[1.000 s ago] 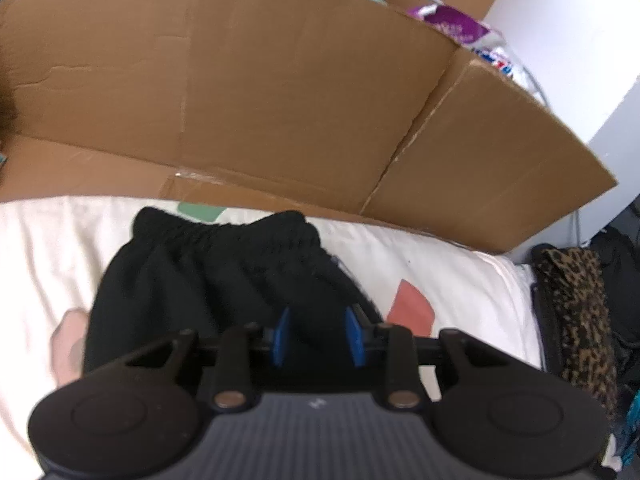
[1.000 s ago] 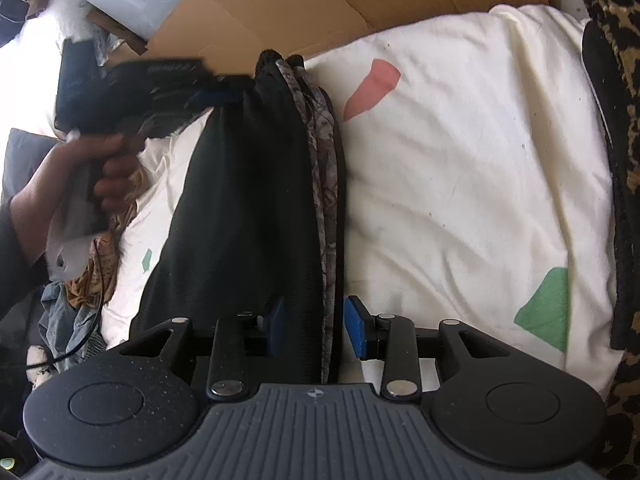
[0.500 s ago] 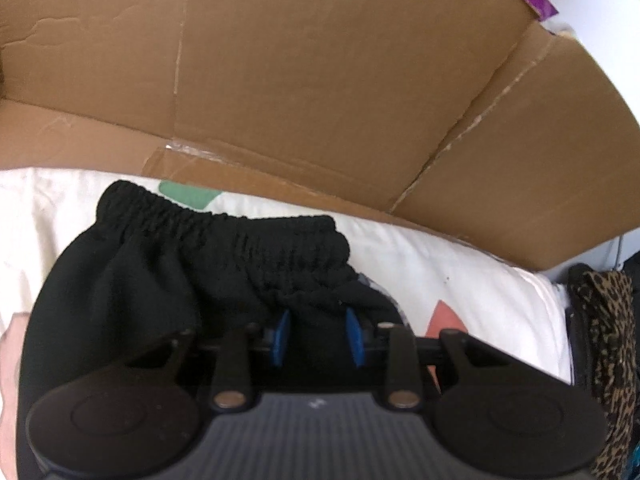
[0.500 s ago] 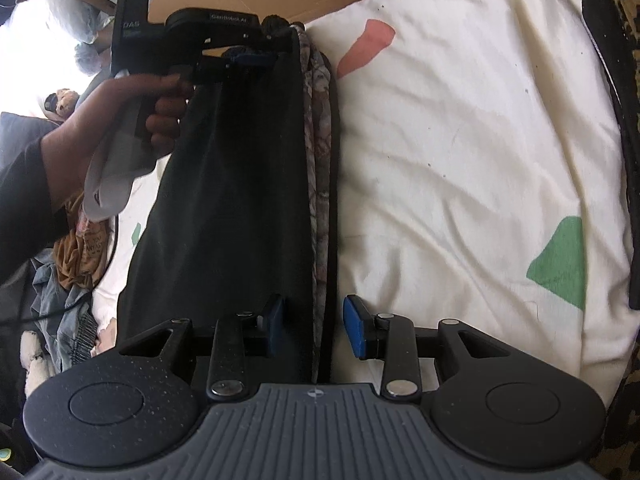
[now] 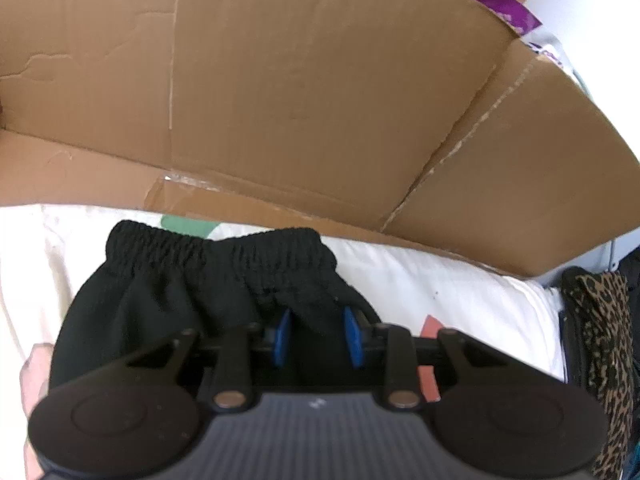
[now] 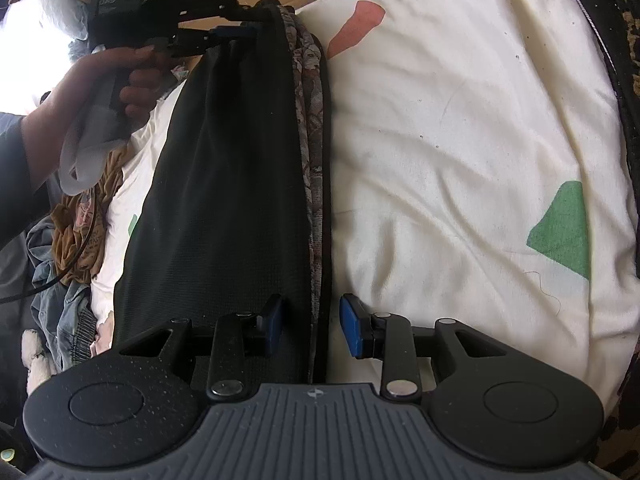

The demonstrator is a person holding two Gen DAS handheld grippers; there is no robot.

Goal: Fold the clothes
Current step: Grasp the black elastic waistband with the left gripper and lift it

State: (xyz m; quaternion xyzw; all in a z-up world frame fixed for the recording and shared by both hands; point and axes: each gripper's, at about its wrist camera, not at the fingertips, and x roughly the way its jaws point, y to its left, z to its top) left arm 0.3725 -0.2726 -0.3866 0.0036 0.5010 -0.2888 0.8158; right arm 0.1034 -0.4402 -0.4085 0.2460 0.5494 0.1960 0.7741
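Observation:
Black shorts (image 6: 232, 184) with a grey patterned lining lie lengthwise on a cream bedspread (image 6: 460, 140). In the left wrist view their elastic waistband (image 5: 216, 248) is bunched in front of my left gripper (image 5: 318, 334), whose blue pads stand a little apart with waistband fabric between them. My right gripper (image 6: 312, 328) has its pads apart around the shorts' other end, near the folded edge. The left gripper (image 6: 236, 32) also shows in the right wrist view, at the far end of the shorts, held by a hand.
A large cardboard sheet (image 5: 300, 92) stands behind the bed. A leopard-print cloth (image 5: 600, 340) lies along the bed's right edge. A pile of clothes (image 6: 72, 240) sits at the left of the bed. The bedspread has green and red patches.
My left gripper has moved toward the cardboard with the waistband, which now looks more bunched. In the right wrist view the shorts hang straighter between the two grippers.

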